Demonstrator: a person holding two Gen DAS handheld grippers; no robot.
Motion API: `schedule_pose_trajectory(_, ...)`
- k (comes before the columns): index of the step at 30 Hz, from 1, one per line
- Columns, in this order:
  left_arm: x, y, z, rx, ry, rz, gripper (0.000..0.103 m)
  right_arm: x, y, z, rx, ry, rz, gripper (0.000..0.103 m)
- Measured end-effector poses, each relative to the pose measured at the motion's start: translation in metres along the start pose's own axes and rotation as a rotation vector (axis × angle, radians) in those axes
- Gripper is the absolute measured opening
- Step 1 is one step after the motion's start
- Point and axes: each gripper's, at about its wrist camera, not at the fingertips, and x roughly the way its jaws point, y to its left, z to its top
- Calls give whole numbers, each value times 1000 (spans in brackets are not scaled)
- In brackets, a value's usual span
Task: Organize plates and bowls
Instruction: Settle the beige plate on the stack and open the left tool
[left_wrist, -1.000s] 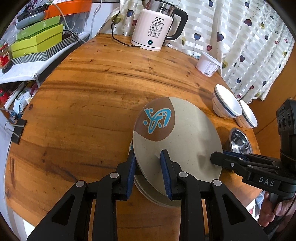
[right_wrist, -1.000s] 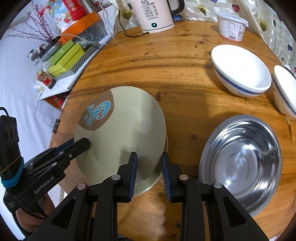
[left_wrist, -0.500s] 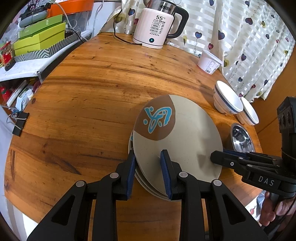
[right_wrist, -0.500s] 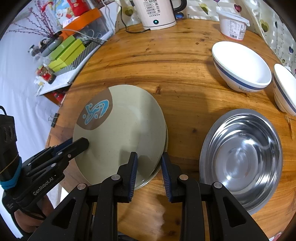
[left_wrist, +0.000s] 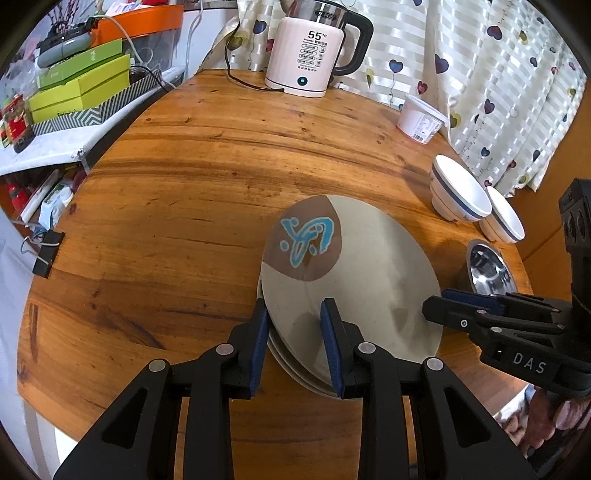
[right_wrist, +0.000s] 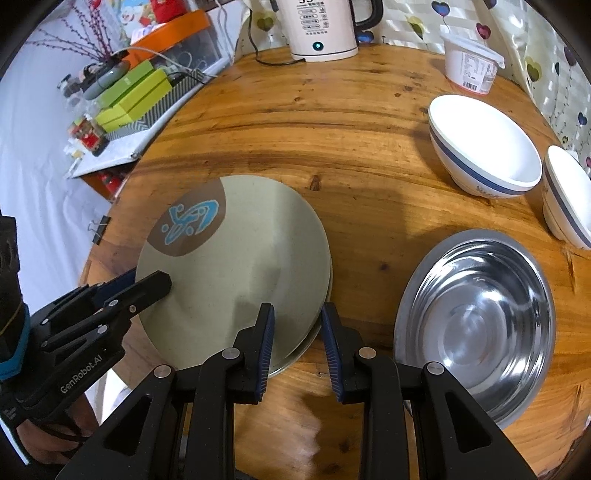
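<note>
A beige plate with a brown patch and blue figure (left_wrist: 365, 269) (right_wrist: 236, 266) lies on top of a stack of similar plates (left_wrist: 295, 369) (right_wrist: 314, 336) on the round wooden table (left_wrist: 184, 184). My left gripper (left_wrist: 295, 343) straddles the near-left rim of the stack, jaws a plate-width apart. My right gripper (right_wrist: 297, 343) straddles the near-right rim the same way. Each gripper shows in the other's view: the left one (right_wrist: 147, 284) and the right one (left_wrist: 439, 306). Two white bowls with blue bands (right_wrist: 484, 147) (right_wrist: 569, 206) and a steel bowl (right_wrist: 476, 325) stand to the right.
A pink electric kettle (left_wrist: 314, 55) with its cord and a white plastic tub (left_wrist: 421, 118) stand at the far edge by the curtain. Green boxes (left_wrist: 77, 88) lie on a side shelf to the left. A binder clip (left_wrist: 46, 254) hangs at the table's left edge.
The top plate has come down from a tilt onto the stack, between both grippers. Both cameras have drawn back a little.
</note>
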Motion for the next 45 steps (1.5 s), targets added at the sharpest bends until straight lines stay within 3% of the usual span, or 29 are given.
schedule_pose_trajectory(45, 0, 8, 4, -14, -20, -16, 30, -8, -9, 4, 10, -39, 58, 26)
